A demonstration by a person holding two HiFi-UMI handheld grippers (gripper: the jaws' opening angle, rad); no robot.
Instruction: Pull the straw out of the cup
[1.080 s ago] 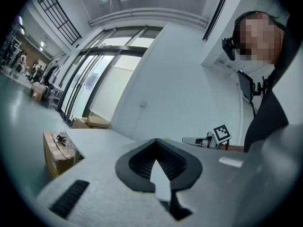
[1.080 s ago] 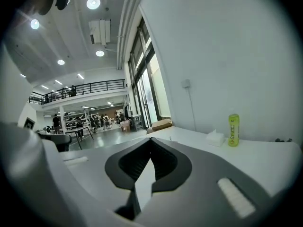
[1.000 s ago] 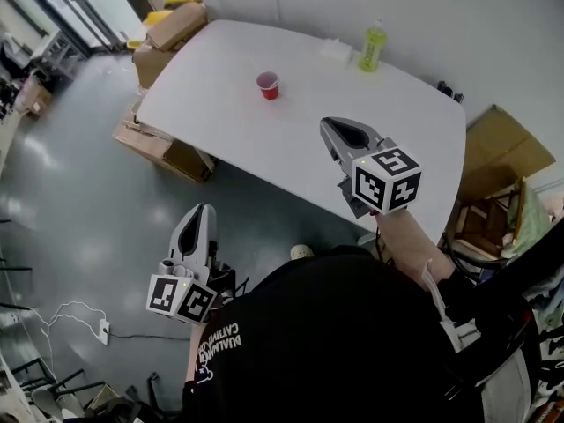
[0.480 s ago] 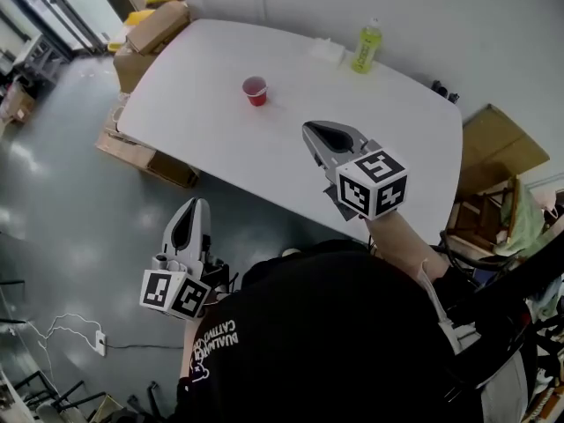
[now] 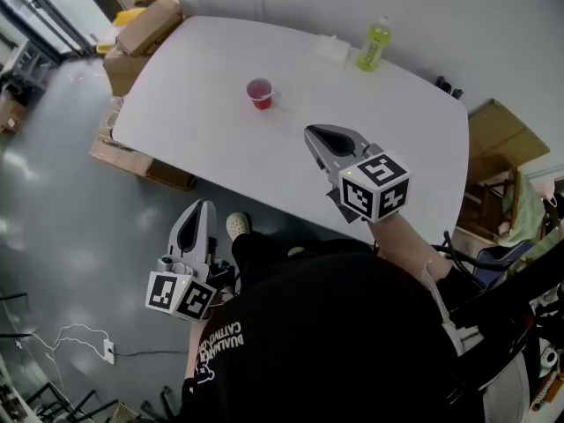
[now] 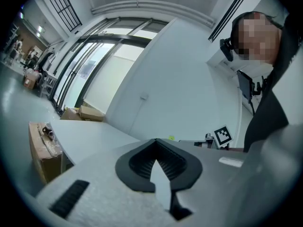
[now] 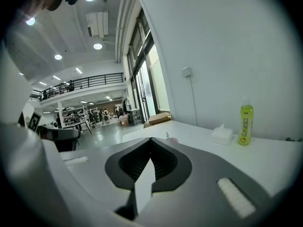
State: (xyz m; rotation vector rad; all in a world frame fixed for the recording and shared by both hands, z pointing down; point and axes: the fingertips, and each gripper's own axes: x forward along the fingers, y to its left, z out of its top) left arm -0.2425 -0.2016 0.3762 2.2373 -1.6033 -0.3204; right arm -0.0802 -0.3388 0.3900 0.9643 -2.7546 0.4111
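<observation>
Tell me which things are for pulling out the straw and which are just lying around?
For the job:
- red cup
- straw standing in it
- left gripper and right gripper, both shut and empty

Just lying about:
- green bottle
- white tissue pack
- cardboard boxes on the floor

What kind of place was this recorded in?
Probably a large workshop or lab hall rather than a home: a polished grey concrete floor, cardboard boxes stacked beside the white table, and a railed mezzanine under ceiling lights.
</observation>
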